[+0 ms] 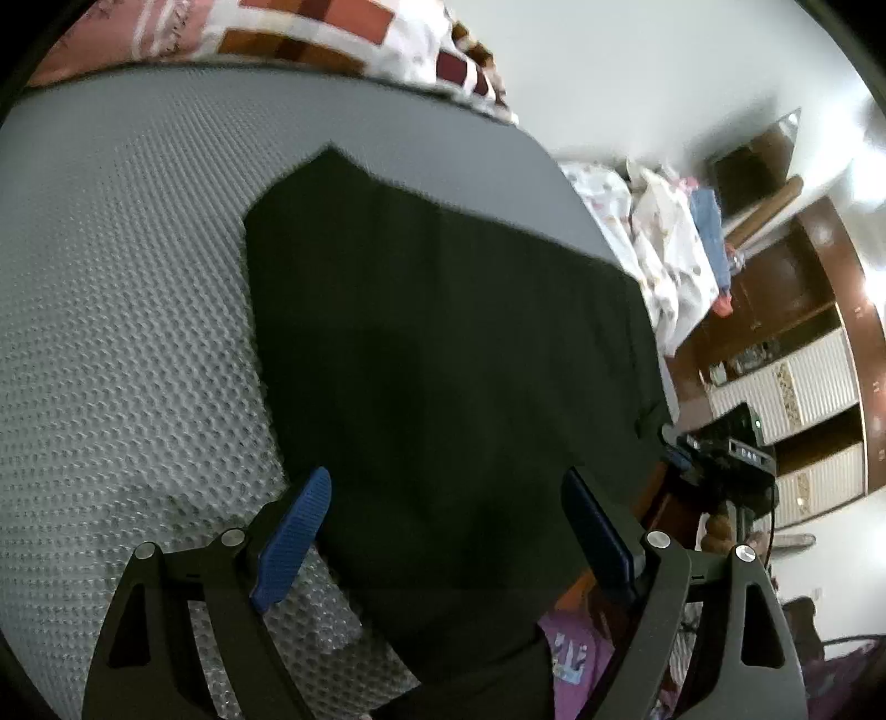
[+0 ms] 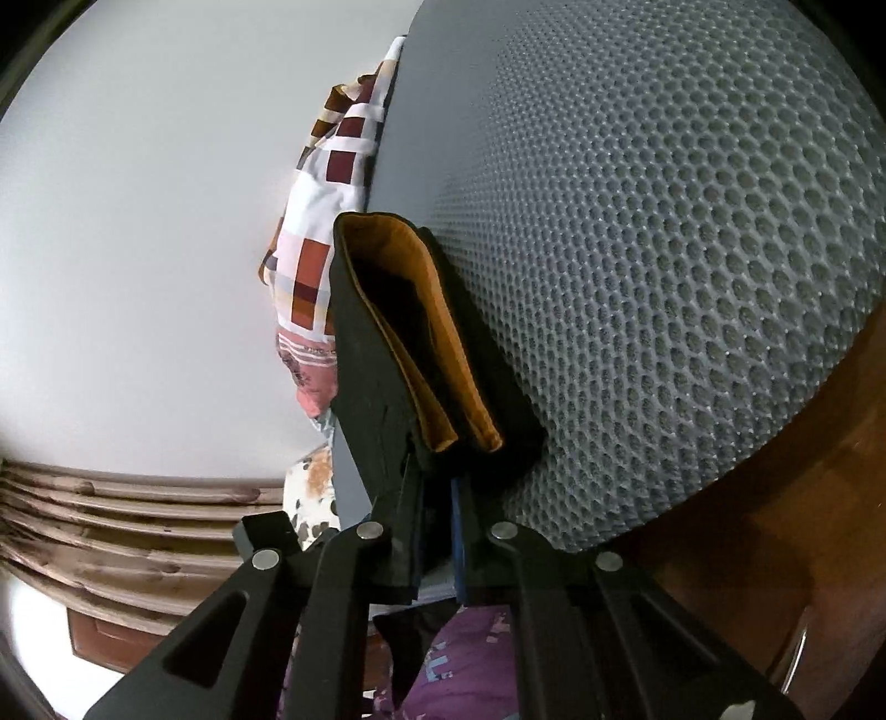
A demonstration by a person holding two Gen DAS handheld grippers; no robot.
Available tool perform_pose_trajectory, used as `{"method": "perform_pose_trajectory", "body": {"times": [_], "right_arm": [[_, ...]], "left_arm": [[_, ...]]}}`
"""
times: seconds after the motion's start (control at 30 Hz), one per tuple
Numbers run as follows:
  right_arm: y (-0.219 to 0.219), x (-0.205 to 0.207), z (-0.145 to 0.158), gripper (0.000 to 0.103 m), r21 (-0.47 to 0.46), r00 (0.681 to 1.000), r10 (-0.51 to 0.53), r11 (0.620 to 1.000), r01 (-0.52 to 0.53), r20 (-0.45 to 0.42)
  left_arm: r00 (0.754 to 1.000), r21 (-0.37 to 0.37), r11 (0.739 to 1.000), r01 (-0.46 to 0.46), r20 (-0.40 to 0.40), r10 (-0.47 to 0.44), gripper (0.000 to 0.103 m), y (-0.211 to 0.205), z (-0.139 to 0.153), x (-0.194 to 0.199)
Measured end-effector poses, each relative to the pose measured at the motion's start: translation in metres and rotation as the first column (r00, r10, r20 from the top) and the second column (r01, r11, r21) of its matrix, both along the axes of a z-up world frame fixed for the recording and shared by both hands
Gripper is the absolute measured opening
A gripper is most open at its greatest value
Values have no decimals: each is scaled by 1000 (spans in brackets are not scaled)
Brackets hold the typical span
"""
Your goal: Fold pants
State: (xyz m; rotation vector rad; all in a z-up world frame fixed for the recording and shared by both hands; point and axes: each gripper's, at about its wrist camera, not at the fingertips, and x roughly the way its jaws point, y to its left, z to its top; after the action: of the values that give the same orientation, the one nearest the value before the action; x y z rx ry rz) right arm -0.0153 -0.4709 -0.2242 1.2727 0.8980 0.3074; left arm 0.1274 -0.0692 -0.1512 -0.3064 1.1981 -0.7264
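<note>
Black pants (image 1: 443,343) lie spread flat on a grey dimpled mat (image 1: 127,304). My left gripper (image 1: 446,479) hovers open over their near part, one blue pad (image 1: 293,531) at the cloth's left edge, nothing pinched. In the right wrist view the pants (image 2: 382,365) appear as a folded stack whose edge shows an orange-tan lining (image 2: 443,332). My right gripper (image 2: 434,482) is shut on that black edge, and fabric hangs down between its arms. From the left wrist view, the right gripper (image 1: 673,448) is at the pants' right edge.
A patchwork quilt (image 1: 332,33) borders the mat's far side. Floral cloth (image 1: 664,243) is piled at the right, before a brown cabinet (image 1: 803,332). Purple fabric (image 2: 465,664) lies below the mat's edge. Brown wood (image 2: 775,471) shows under the mat (image 2: 664,249).
</note>
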Motion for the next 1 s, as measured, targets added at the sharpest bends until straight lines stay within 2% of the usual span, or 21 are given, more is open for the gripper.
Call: {"method": "perform_pose_trajectory", "body": {"times": [0.07, 0.1, 0.17, 0.23, 0.3, 0.37, 0.43, 0.5, 0.6, 0.7, 0.77, 0.8, 0.9, 0.93, 0.97, 1.0], "right_arm": [[-3, -2, 11, 13, -53, 1000, 1, 999, -1, 1], [-5, -4, 20, 16, -111, 1000, 0, 994, 0, 1], [-14, -8, 45, 33, -262, 1000, -23, 965, 23, 4], [-21, -6, 61, 61, -349, 999, -25, 937, 33, 27], [-24, 6, 67, 66, -397, 1000, 5, 918, 3, 17], [-21, 23, 67, 66, -444, 998, 57, 895, -50, 3], [-16, 45, 62, 66, -507, 994, 108, 855, -111, -35], [-11, 61, 55, 66, -521, 986, 159, 838, -162, -51], [-5, 78, 41, 66, -538, 973, 208, 811, -230, -101], [-1, 86, 42, 65, -539, 964, 254, 802, -257, -83], [6, 92, 39, 53, -509, 950, 301, 806, -302, -87], [11, 93, 35, 41, -487, 941, 327, 810, -328, -90], [19, 91, 36, 38, -498, 933, 350, 796, -344, -86], [18, 90, 36, 33, -482, 933, 351, 804, -346, -85], [16, 90, 35, 31, -464, 934, 348, 817, -343, -78], [15, 89, 35, 30, -460, 934, 351, 819, -344, -74]], "left_arm": [[1000, -7, 1000, -17, 19, 17, 85, 8, 6, 1], [999, -7, 1000, -24, 23, 24, 85, 10, 8, 1], [999, 7, 999, -45, 29, 45, 85, 18, 10, 5], [998, 13, 998, -65, 19, 65, 85, 26, 8, 10], [996, 8, 996, -88, -5, 88, 85, 34, 2, 16], [994, -20, 995, -96, -47, 95, 85, 38, -7, 22], [994, -37, 996, -80, -73, 77, 85, 37, -14, 27], [997, -28, 998, -52, -57, 51, 85, 30, -17, 32], [997, -84, 996, 6, -73, -12, 85, 20, -20, 39], [996, -145, 989, 19, -86, -32, 86, 17, -23, 48], [995, -194, 981, -3, -101, -17, 86, 21, -25, 50], [995, -202, 979, -5, -99, -16, 86, 20, -25, 51], [997, -181, 983, 9, -70, -21, 81, 15, -23, 50], [998, -173, 985, 11, -63, -22, 76, 15, -22, 49], [998, -165, 986, 11, -62, -22, 71, 13, -22, 50], [998, -156, 988, 10, -66, -21, 62, 15, -23, 49]]}}
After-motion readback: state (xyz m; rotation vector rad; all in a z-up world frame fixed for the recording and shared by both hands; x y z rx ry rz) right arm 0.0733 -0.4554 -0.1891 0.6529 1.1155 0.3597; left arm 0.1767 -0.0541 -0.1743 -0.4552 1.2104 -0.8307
